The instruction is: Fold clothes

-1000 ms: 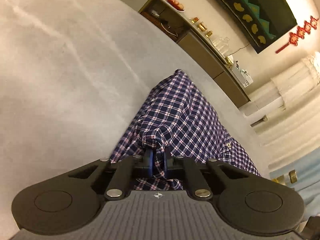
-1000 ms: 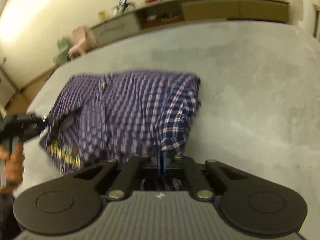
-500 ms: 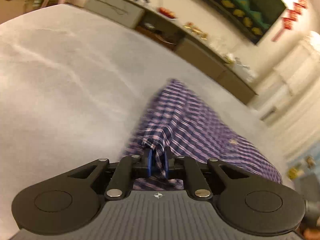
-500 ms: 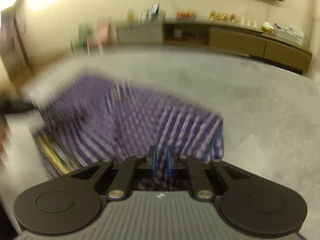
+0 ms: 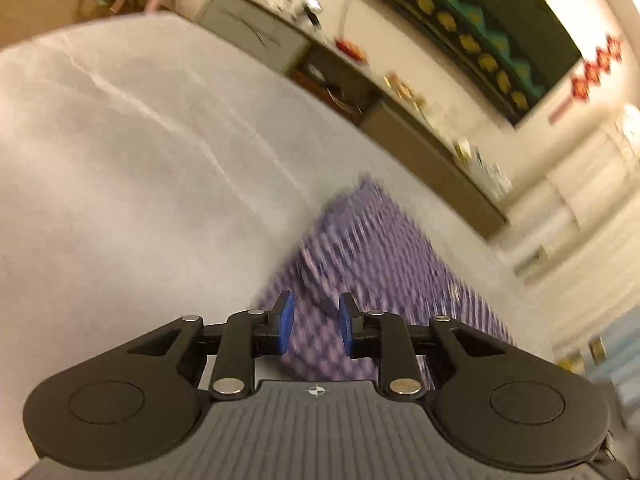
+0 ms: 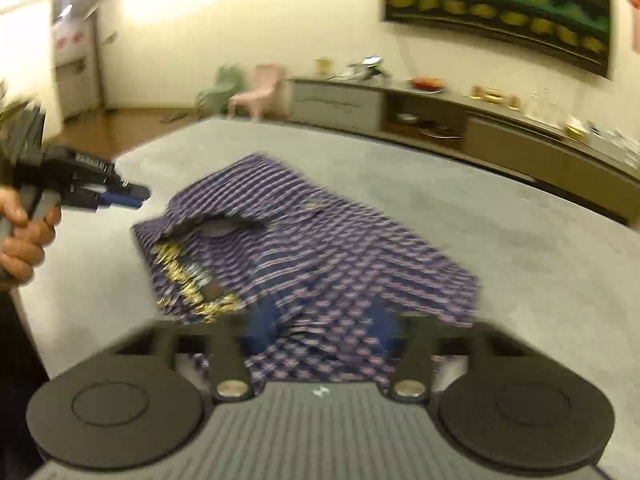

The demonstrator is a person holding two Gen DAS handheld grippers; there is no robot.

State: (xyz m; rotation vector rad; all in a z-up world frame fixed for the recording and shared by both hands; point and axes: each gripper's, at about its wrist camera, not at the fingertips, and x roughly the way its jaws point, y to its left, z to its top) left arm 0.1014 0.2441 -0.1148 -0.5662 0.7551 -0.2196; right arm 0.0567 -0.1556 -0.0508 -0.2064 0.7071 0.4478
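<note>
A navy, pink and white checked shirt (image 6: 320, 240) lies folded on the grey bed cover (image 6: 520, 240), collar and gold-lettered label toward the left. My right gripper (image 6: 322, 328) hovers over its near edge. Its jaws are opening, and cloth shows below the gap without the blue pads (image 6: 260, 328) pressing on it. In the left wrist view my left gripper (image 5: 316, 320) is also opening, with the blurred shirt (image 5: 380, 260) lying beyond the gap. The right wrist view shows the left gripper (image 6: 132, 196) in a person's hand (image 6: 24, 236), just left of the collar and apart from the cloth.
The grey cover (image 5: 120, 180) spreads wide around the shirt. A long low cabinet (image 6: 460, 128) with small items runs along the far wall. A pink chair (image 6: 256, 88) and a green one (image 6: 220, 84) stand on the wooden floor beyond the bed's far left corner.
Both grippers were shut on folds of the shirt. They have let go, opened and drawn back a little. The shirt now lies loose on the cover.
</note>
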